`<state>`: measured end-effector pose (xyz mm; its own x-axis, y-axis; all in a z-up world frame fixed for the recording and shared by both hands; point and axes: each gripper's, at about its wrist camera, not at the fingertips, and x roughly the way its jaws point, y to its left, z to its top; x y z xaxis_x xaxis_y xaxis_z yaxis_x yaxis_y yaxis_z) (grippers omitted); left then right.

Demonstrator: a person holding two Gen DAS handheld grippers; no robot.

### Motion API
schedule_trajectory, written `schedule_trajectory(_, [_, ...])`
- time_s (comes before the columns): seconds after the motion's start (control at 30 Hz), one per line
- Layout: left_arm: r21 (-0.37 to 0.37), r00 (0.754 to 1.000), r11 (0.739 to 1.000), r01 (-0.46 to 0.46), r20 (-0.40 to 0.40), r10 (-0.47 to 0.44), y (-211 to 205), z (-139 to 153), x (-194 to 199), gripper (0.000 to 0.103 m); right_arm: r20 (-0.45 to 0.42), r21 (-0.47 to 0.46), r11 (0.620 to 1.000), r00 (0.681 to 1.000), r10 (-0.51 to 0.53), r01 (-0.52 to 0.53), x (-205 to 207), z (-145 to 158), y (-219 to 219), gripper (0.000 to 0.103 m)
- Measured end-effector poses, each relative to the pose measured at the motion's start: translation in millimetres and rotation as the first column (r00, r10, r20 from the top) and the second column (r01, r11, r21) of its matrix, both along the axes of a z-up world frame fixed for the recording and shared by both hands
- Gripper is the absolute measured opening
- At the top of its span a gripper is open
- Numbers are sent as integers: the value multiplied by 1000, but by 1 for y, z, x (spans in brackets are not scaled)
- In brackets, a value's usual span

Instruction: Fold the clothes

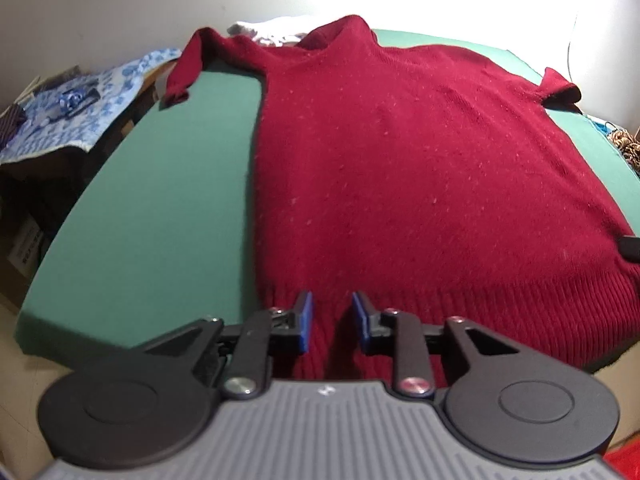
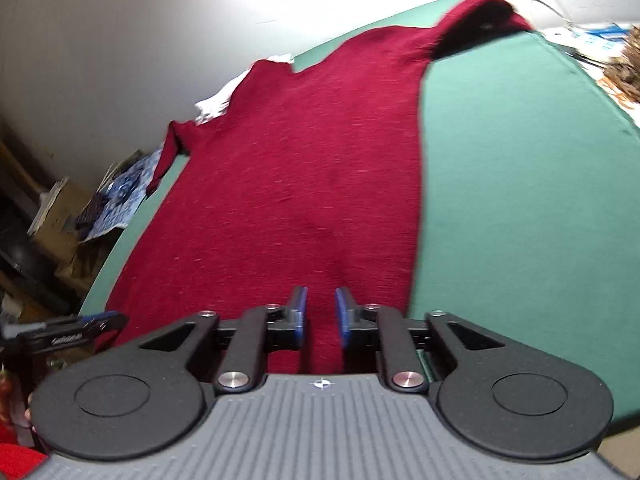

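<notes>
Left wrist view: both claws at the sweater's hem

Left wrist view first — the left claw sits at the near edge of the bench, its blue-padded fingers spread with a gap between them, the ribbed hem of the red sweater lying in that gap; whether the pads touch the knit cannot be told. From the right wrist, the right claw is likewise spread over the hem near the sweater's right side edge, and the left claw shows at the lower left.

Beyond the claws the sweater lies flat and face up on the green bench, collar at the far end, one sleeve bent back along the far left edge, the other reaching the far right corner. Past the collar — white cloth. Off the bench's left side lies a blue patterned fabric.
</notes>
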<state>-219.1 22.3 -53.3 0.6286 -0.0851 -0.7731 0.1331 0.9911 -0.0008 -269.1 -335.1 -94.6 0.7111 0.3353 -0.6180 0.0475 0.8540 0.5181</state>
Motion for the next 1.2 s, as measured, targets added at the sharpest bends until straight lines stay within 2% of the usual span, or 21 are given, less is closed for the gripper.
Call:
schedule_trajectory(0.07, [9, 1000, 1000, -8, 18, 8, 3, 8, 0, 26, -16, 21, 1000, 1000, -20, 21, -1, -1, -3, 10])
schedule_trajectory(0.1, [10, 999, 1000, -19, 38, 19, 4, 12, 0, 30, -19, 5, 1000, 1000, -18, 18, 1, 1, 0, 10])
schedule_trajectory(0.2, [-11, 994, 998, -60, 95, 61, 13, 33, 14, 54, -24, -80, 997, 1000, 6, -8, 12, 9, 12, 14])
schedule_trajectory(0.27, [-8, 985, 997, -74, 153, 74, 19, 47, 27, 54, -29, -136, 990, 999, 22, -26, 19, 15, 20, 26])
schedule_trajectory(0.4, [69, 978, 993, -94, 193, 79, 22, 56, 68, 54, -26, -254, 965, 998, 55, -60, 35, 29, 36, 26])
schedule_trajectory(0.53, [65, 989, 995, -74, 131, 65, 31, 42, 110, 54, 133, -370, 925, 980, 149, -90, 76, 85, 59, 26])
schedule_trajectory(0.6, [66, 995, 998, -17, 97, 11, 33, 33, 121, 54, 217, -403, 910, 955, 200, -99, 108, 118, 79, 26])
schedule_trajectory(0.67, [93, 992, 994, 62, 105, -72, 35, 27, 123, 56, 261, -425, 892, 923, 283, -154, 144, 139, 110, 26])
schedule_trajectory(0.77, [99, 980, 982, 159, 105, -169, 46, 22, 121, 64, 267, -518, 810, 848, 458, -274, 197, 143, 182, 26])
schedule_trajectory(0.83, [66, 973, 976, 207, 86, -212, 61, 19, 118, 67, 260, -578, 740, 782, 566, -343, 232, 146, 230, 26])
schedule_trajectory(0.9, [54, 971, 972, 227, 68, -231, 76, 17, 113, 72, 225, -642, 661, 727, 648, -390, 255, 131, 274, 26])
schedule_trajectory(1.0, [14, 977, 977, 211, 36, -212, 103, 15, 103, 75, 151, -728, 526, 646, 748, -439, 283, 98, 339, 26])
schedule_trajectory(1.13, [-31, 989, 988, 149, 6, -149, 136, 11, 95, 77, 32, -816, 325, 525, 851, -478, 321, 55, 425, 26])
schedule_trajectory(1.17, [-42, 991, 990, 133, -2, -133, 144, 11, 93, 77, 4, -827, 289, 509, 861, -482, 330, 45, 441, 26])
schedule_trajectory(1.2, [-45, 992, 991, 123, -5, -123, 150, 10, 93, 79, -19, -834, 268, 510, 860, -482, 339, 37, 451, 26])
